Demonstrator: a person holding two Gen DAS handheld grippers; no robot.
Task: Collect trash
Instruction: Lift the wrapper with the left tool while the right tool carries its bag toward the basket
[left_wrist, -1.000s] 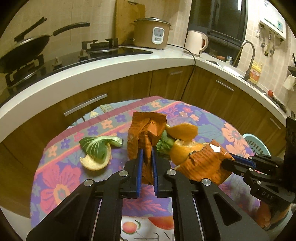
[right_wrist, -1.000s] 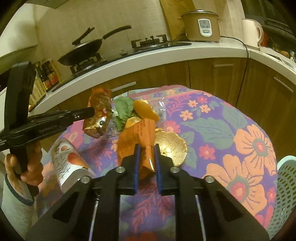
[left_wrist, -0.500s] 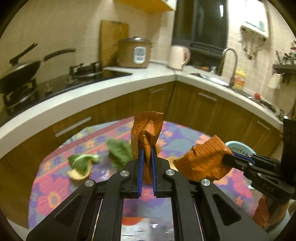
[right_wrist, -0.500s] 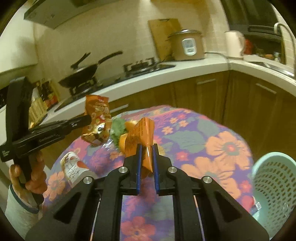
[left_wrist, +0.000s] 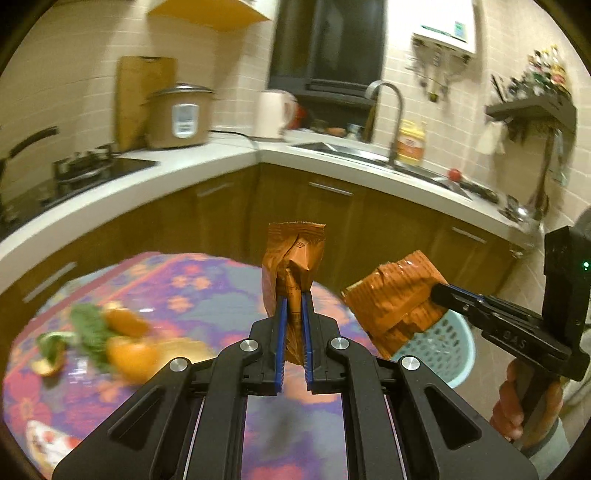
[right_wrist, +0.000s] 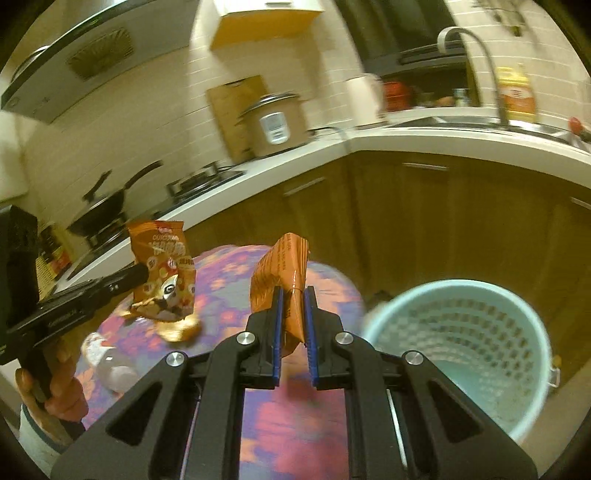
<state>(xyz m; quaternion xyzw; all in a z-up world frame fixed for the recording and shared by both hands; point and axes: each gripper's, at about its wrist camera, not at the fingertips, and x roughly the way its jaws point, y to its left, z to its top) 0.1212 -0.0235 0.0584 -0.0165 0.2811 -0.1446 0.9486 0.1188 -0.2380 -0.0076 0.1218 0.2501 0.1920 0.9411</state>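
My left gripper (left_wrist: 291, 301) is shut on an orange snack wrapper (left_wrist: 293, 258) and holds it upright above the flowered table (left_wrist: 207, 284). In the right wrist view that wrapper (right_wrist: 162, 269) hangs from the left gripper (right_wrist: 142, 271) at the left. My right gripper (right_wrist: 293, 291) is shut on a second orange wrapper (right_wrist: 280, 266), seen crumpled in the left wrist view (left_wrist: 397, 299) on the right gripper (left_wrist: 437, 290). A light blue perforated trash basket (right_wrist: 461, 354) stands on the floor at the right, below and beside the right gripper; part of it shows in the left wrist view (left_wrist: 439, 343).
Orange peels (left_wrist: 127, 343) and green leaves (left_wrist: 88, 325) lie on the table's left part. A bottle (right_wrist: 110, 365) lies near the table's front left. The curved counter (left_wrist: 221, 155) with rice cooker (left_wrist: 181, 116), kettle (left_wrist: 273, 114) and sink tap (left_wrist: 388, 110) runs behind.
Both grippers have lifted their wrappers off the table and swung right. The basket has come much closer and larger in the right wrist view; the peels and leaves have dropped away to the left.
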